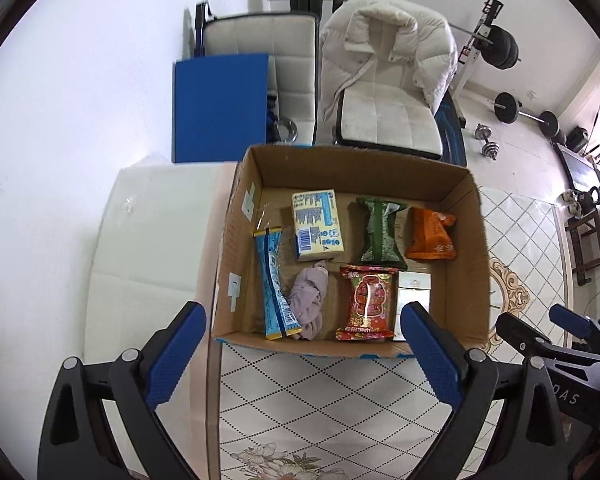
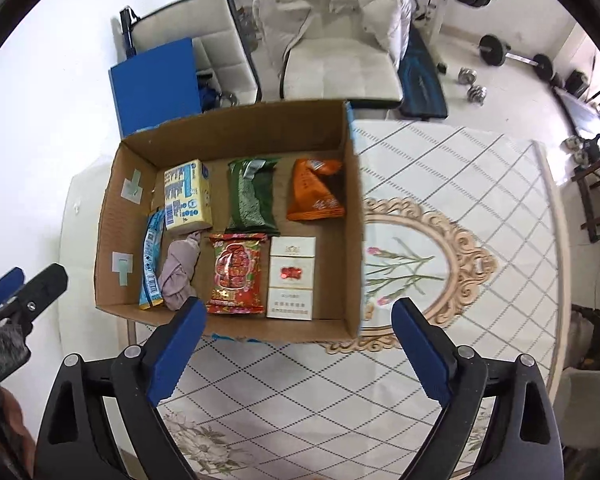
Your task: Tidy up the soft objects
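Observation:
An open cardboard box (image 1: 466,240) (image 2: 352,216) stands on the table. In it lie a yellow tissue pack (image 1: 318,224) (image 2: 188,196), a green packet (image 1: 380,232) (image 2: 252,196), an orange packet (image 1: 432,236) (image 2: 316,192), a blue snack stick (image 1: 276,284) (image 2: 152,260), a crumpled mauve cloth (image 1: 308,300) (image 2: 178,272), a red packet (image 1: 368,304) (image 2: 236,276) and a white carton (image 1: 414,288) (image 2: 292,276). My left gripper (image 1: 304,332) is open and empty above the box's near wall. My right gripper (image 2: 300,328) is open and empty at the near wall too.
The table (image 2: 440,184) has a diamond-patterned floral cloth. A blue board (image 1: 220,108), a white chair with a puffy coat (image 1: 384,64) and weights (image 1: 504,48) stand behind the table. The other gripper shows at the left edge of the right wrist view (image 2: 20,292).

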{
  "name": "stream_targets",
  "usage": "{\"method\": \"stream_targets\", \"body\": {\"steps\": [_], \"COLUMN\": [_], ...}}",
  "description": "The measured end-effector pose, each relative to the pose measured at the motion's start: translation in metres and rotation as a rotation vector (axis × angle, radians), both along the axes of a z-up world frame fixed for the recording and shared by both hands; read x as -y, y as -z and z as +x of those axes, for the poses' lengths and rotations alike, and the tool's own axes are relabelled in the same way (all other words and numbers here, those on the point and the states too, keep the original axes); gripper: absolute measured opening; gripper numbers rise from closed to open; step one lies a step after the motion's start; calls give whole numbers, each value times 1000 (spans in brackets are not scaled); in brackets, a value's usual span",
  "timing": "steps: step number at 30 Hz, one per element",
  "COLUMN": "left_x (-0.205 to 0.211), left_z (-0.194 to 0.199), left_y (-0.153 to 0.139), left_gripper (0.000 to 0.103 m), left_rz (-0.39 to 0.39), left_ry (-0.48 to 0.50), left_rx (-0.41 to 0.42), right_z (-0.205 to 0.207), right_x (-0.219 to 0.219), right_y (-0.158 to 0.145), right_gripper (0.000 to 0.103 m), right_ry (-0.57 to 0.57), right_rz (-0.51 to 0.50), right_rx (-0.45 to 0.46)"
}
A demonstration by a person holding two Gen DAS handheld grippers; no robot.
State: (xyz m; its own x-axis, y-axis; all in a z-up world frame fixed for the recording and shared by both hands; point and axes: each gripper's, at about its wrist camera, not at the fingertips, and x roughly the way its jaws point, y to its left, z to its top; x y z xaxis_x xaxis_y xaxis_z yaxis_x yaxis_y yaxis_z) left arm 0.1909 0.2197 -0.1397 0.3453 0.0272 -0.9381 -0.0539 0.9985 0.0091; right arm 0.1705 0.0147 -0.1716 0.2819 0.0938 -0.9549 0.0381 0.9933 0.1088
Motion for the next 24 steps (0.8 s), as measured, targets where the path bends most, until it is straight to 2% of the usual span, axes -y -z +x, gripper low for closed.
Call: {"method": "stream_targets", "body": {"steps": [8, 15, 24], "left_x": [18, 30, 40], "left_z": [-44, -82, -116], "left_y": [-53, -96, -140], "left_gripper": [100, 100, 100], "left_rz": [-7, -38, -10], "left_ry": [27, 24, 26], "left_rx": [90, 119, 193], "right_z": [-61, -116, -158], "right_x": [15, 23, 25], "right_y": [-62, -127, -184], "right_gripper": [96, 96, 96], "right_ry": [12, 10, -7], "right_rz": [-20, -50, -66], "right_rx": [117, 231, 318]}}
